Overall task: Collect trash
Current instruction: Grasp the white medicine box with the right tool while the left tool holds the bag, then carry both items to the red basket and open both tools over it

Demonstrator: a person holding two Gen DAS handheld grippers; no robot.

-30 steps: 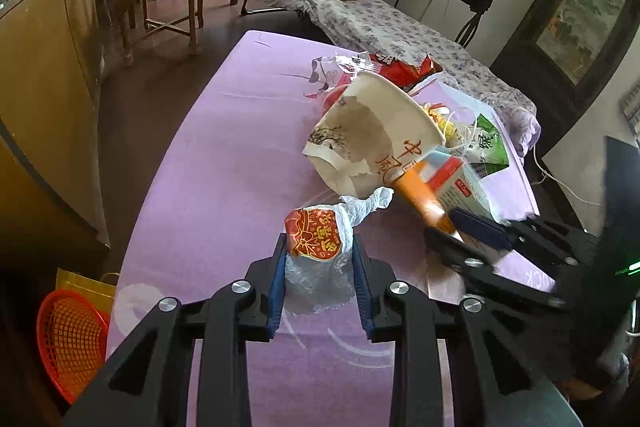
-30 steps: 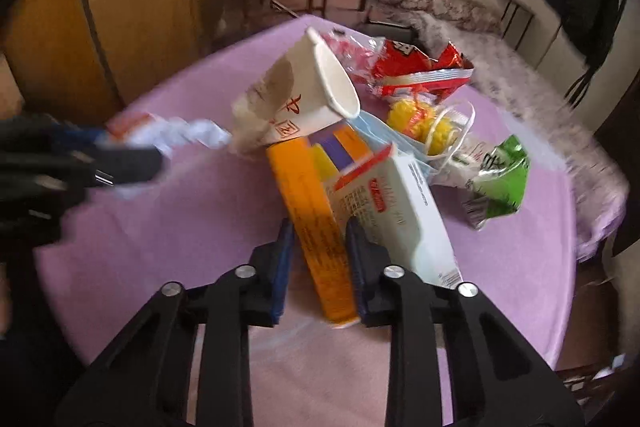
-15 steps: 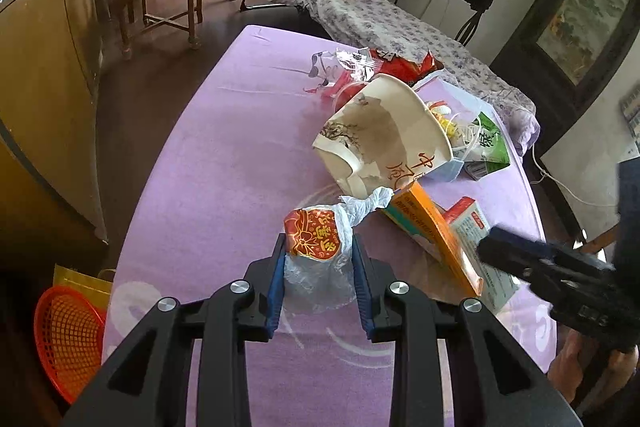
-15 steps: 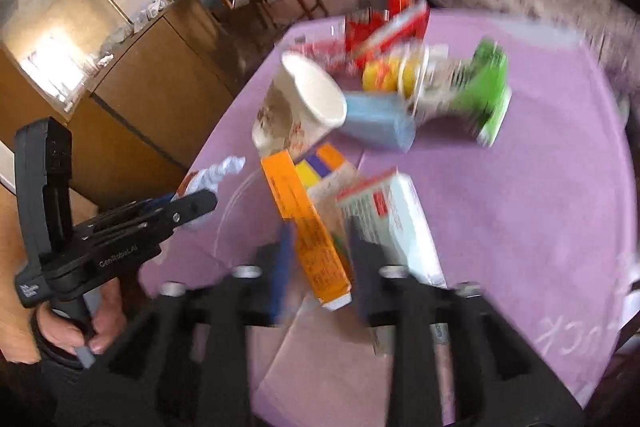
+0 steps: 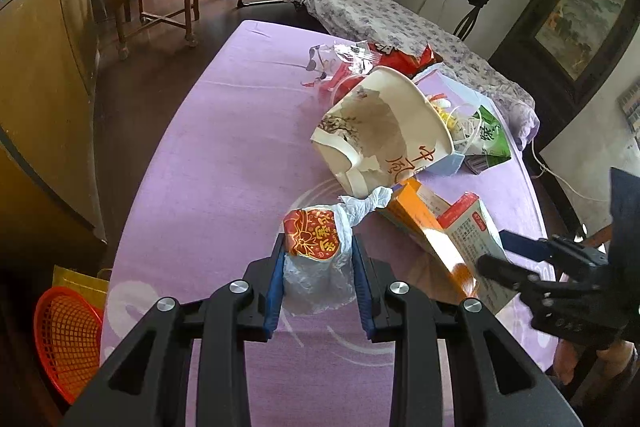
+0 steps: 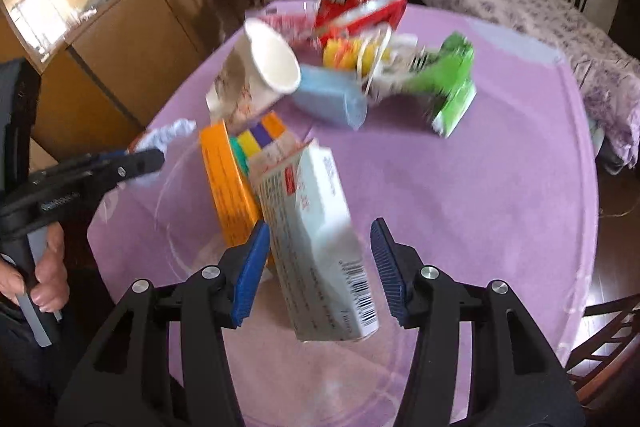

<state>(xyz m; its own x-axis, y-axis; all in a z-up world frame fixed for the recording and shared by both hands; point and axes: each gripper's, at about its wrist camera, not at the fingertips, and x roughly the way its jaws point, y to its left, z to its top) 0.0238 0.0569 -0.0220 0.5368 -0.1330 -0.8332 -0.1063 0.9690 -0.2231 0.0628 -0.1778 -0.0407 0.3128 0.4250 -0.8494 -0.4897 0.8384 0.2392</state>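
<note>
My left gripper (image 5: 318, 281) is shut on a crumpled clear plastic wrapper with a red and gold label (image 5: 316, 247), low over the purple table (image 5: 224, 155). My right gripper (image 6: 318, 269) is open, its jaws on either side of a white carton with red print (image 6: 316, 243) that lies on the table. An orange box (image 6: 226, 183) leans against the carton's left side. In the left wrist view the right gripper (image 5: 516, 259) sits at the carton (image 5: 474, 239) and orange box (image 5: 424, 227).
A tipped paper cup (image 5: 384, 131), blue bowl (image 6: 332, 99), green packet (image 6: 452, 83), red snack bags (image 6: 360, 11) and a yellow-filled plastic bag (image 6: 352, 53) lie further back. A red basket (image 5: 66, 339) stands on the floor at left. A bed (image 5: 384, 15) and chairs stand beyond.
My right gripper let go of the orange box, drew back, opened wide and now straddles the white carton. My left gripper stays shut on the wrapper and has barely moved.
</note>
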